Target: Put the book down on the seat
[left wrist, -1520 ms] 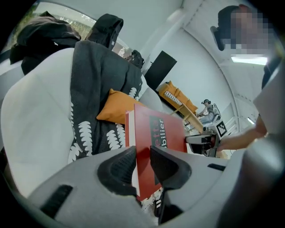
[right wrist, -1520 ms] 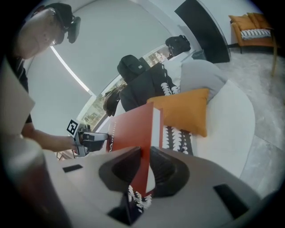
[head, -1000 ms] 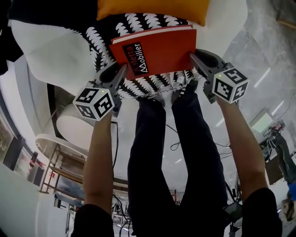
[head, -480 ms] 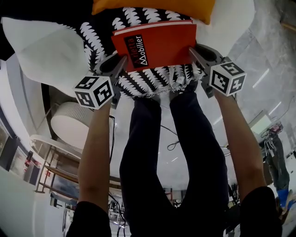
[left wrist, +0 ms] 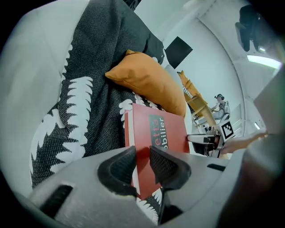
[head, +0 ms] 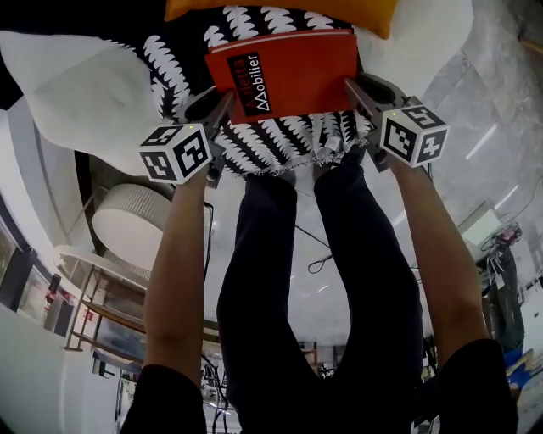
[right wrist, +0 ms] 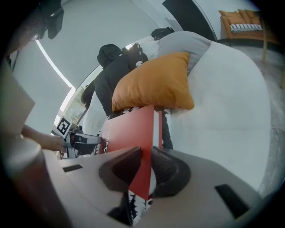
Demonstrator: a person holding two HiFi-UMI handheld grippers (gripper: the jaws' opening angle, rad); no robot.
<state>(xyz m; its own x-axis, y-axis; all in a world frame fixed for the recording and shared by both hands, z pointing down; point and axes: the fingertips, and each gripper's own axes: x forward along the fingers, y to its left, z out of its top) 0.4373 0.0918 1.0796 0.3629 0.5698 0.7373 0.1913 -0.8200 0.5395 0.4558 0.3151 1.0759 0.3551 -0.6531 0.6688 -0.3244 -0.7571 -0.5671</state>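
Head view: I hold the book [head: 288,72] between both grippers, over the black-and-white patterned cloth [head: 254,144] that lies on the white seat [head: 76,93]. The book's far edge is just beside the orange cushion [head: 280,10]. No view shows whether the book's underside touches the cloth.

Book, appearance:
- It is a thin volume with a red cover, held face up.
- A black rectangular panel sits on the left part of the cover. It carries red and white lettering that runs along the panel's long side.
- A pale strip of page edges shows along the far edge. In the right gripper view it also shows along the right side.

Left gripper [head: 222,106]: clenched on the near left corner of the book. In the left gripper view both dark ribbed pads press on the book, one on each face, with the red corner between them.

Right gripper [head: 352,89]: clenched on the right edge of the book, toward its near corner. In the right gripper view the pads clamp the cover from both sides.

My legs in dark trousers [head: 280,280] stand on the near side of the seat, between my forearms.
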